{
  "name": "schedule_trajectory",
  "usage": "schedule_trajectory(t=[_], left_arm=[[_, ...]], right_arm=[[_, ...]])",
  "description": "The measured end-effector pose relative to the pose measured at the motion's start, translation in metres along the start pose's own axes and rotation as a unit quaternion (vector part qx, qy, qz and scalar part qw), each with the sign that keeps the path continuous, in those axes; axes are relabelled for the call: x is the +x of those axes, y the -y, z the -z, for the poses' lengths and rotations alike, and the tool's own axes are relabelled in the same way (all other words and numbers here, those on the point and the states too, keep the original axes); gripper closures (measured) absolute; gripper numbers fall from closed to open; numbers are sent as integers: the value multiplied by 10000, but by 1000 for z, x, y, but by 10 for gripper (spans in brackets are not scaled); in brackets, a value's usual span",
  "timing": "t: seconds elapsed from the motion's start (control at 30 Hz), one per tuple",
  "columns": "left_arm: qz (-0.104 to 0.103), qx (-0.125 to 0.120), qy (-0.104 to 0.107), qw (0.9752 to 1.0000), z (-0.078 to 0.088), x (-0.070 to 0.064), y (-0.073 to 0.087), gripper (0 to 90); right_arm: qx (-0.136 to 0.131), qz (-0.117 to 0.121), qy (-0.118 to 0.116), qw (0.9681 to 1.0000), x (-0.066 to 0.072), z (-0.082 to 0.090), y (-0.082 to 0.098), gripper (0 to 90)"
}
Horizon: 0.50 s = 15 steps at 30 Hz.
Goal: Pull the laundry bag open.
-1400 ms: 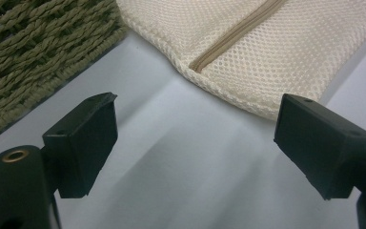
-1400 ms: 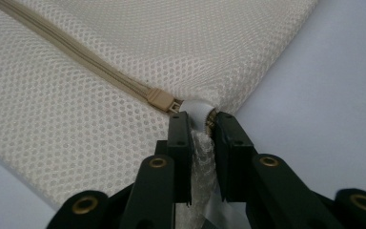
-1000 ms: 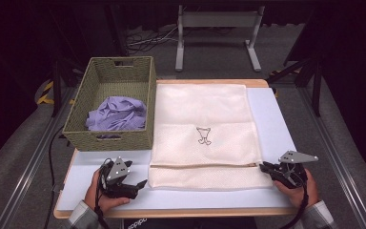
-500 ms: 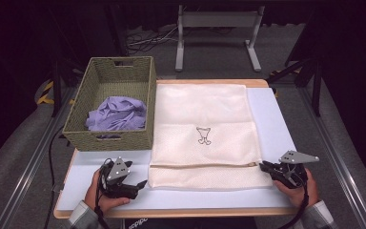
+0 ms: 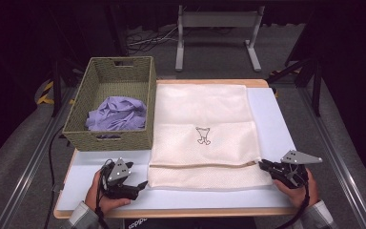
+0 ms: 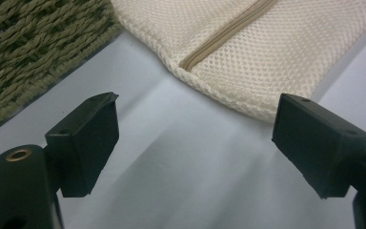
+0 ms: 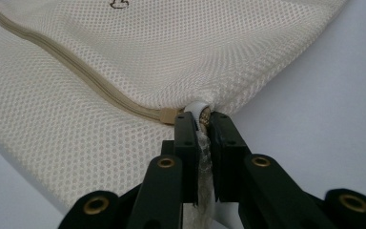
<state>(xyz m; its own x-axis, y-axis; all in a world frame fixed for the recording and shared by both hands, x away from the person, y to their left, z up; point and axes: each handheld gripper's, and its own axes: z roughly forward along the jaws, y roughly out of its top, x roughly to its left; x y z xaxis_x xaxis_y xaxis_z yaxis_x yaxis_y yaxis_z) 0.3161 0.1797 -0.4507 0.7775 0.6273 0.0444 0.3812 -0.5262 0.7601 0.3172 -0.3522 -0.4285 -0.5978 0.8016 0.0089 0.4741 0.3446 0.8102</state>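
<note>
A cream mesh laundry bag (image 5: 205, 133) lies flat on the white table, its tan zipper (image 5: 205, 165) running across near the front edge. My right gripper (image 5: 263, 164) is shut on the zipper pull (image 7: 201, 110) at the bag's right end, with the pull pinched between the jaws. My left gripper (image 5: 142, 185) rests open on the table just left of the bag's front left corner (image 6: 228, 93), nothing between its fingers (image 6: 83, 143). A woven basket (image 5: 112, 138) at the left holds a crumpled lavender cloth (image 5: 118, 114).
The table's front wooden edge (image 5: 181, 213) runs just below both hands. A grey metal stand (image 5: 217, 28) rises behind the table. Bare white surface (image 5: 271, 119) lies right of the bag.
</note>
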Motion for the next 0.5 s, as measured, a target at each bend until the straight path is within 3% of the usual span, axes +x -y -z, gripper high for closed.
schedule_trajectory(t=[0.5], left_arm=[[-295,-101,255,9992,-5,-14,-19,256]], right_arm=[[-152,90,-52,9998,4,5,-2,831]])
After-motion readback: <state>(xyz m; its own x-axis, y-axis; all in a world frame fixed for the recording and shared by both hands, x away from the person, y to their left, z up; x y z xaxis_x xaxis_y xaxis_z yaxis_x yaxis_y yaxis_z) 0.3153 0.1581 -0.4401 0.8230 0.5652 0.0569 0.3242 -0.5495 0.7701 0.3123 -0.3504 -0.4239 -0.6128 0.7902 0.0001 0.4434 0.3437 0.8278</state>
